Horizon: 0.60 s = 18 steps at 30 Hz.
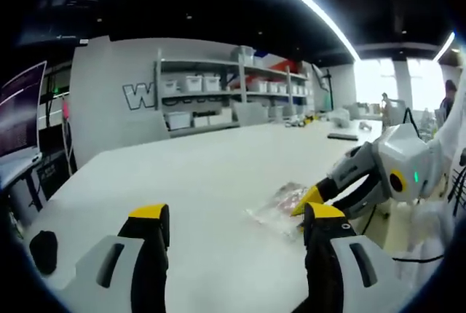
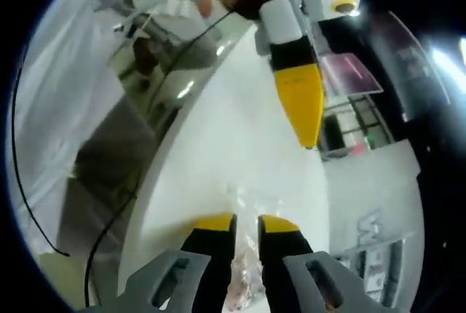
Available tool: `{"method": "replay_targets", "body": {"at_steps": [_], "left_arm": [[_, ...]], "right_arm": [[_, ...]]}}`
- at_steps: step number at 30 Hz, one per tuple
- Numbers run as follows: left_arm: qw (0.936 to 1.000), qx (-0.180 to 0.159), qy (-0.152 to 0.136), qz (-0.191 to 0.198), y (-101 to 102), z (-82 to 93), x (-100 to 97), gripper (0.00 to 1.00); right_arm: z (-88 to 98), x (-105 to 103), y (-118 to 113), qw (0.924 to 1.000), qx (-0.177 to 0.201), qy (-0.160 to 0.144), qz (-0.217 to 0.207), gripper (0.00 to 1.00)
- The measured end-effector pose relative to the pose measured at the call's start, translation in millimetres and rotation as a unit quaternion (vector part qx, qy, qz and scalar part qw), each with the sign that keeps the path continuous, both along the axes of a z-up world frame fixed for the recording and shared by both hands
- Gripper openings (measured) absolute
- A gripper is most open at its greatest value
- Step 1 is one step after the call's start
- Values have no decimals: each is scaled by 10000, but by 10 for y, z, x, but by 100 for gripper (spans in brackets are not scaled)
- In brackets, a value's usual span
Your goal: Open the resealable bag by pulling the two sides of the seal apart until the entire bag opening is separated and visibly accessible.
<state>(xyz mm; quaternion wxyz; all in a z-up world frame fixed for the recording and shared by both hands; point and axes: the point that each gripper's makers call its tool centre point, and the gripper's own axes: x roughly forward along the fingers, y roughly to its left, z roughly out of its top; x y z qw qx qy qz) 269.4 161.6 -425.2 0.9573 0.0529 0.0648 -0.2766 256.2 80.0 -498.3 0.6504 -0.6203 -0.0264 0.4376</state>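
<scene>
- The white table (image 1: 196,182) carries the resealable bag (image 1: 280,207) near its right edge, lying flat, seal apparently not yet parted.
- Right gripper (image 2: 246,220), jaws narrowly apart, straddles the bag's edge; whether it pinches is unclear.
- Left gripper (image 1: 237,218) hangs wide open, empty, beside the bag.

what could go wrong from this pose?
1. The right gripper looks narrowed on the clear bag while the left gripper is open and off it. Pulling now would likely drag the bag across the white table instead of parting the seal.
2. The bag is clear and crumpled, so the seal line is hard to see; either gripper may pinch both sides together.
3. The bag lies near the table edge and could slide off.
</scene>
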Motion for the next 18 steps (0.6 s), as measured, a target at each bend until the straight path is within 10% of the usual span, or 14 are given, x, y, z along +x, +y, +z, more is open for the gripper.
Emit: {"method": "replay_targets", "body": {"at_steps": [18], "left_arm": [[9993,155,-152,-298,-82,44,-89,68]], "right_arm": [[94,-15,-16,9950,869,388,-295,0]]}}
